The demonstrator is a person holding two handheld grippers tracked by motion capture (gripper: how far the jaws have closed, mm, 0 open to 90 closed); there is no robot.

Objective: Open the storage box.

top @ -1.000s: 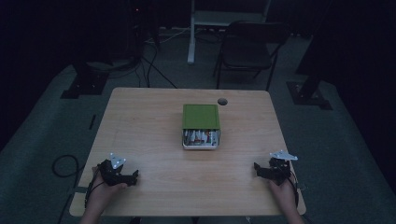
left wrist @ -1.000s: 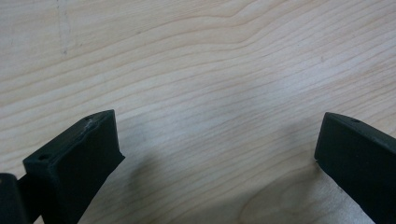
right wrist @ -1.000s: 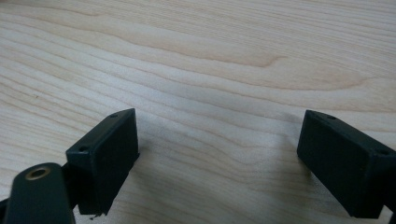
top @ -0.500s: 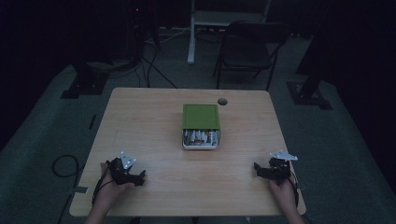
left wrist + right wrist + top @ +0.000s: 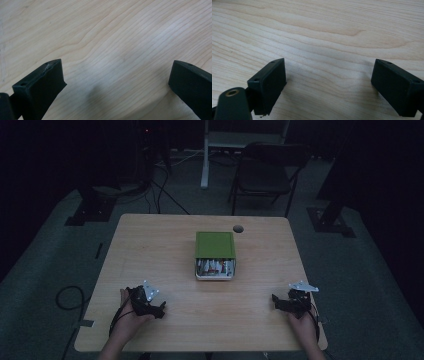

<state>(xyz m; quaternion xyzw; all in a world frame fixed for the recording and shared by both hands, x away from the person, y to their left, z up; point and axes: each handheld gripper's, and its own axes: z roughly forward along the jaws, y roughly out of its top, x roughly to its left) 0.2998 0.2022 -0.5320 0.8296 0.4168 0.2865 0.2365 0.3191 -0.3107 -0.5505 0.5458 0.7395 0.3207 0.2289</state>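
A green-lidded box [image 5: 215, 245] sits mid-table, its near end open on a white tray holding several small red and white items [image 5: 215, 268]. My left gripper [image 5: 159, 308] rests on the table near the front left, held by a hand, well short of the box. My right gripper [image 5: 276, 300] lies near the front right edge, held by the other hand. In the left gripper view the left gripper [image 5: 116, 80] is open, its jaws wide apart over bare wood. In the right gripper view the right gripper [image 5: 329, 80] is likewise open, with nothing between its jaws.
The wooden table [image 5: 150, 250] has a round cable hole [image 5: 238, 228] behind the box. A dark folding chair [image 5: 262, 175] and a white desk leg [image 5: 205, 155] stand beyond the far edge. Cables lie on the floor at the left [image 5: 67, 295].
My left gripper has slid rightward and slightly forward along the front of the table. The right gripper and the box have stayed put.
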